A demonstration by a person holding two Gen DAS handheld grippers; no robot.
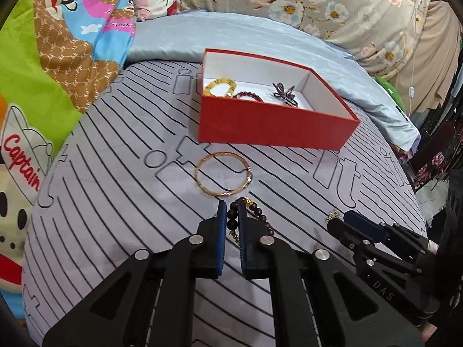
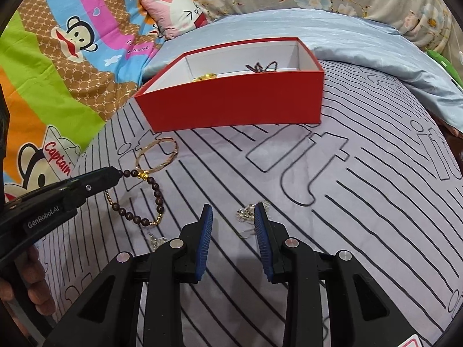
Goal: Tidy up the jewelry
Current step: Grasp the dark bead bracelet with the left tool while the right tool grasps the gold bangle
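Left tongs [image 1: 231,211] clamped on bead bracelet [image 2: 157,195]; right tongs [image 2: 233,217] apart; open bed [image 1: 115,202] before red box [image 1: 269,124].

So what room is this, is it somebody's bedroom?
Most likely a bedroom: everything lies on a bed with a striped sheet, a cartoon monkey quilt and a bunny pillow behind the red box.

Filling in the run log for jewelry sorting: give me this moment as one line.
left gripper: shut on bead bracelet | right gripper: open, empty | bangle: on bed | box: holds three pieces
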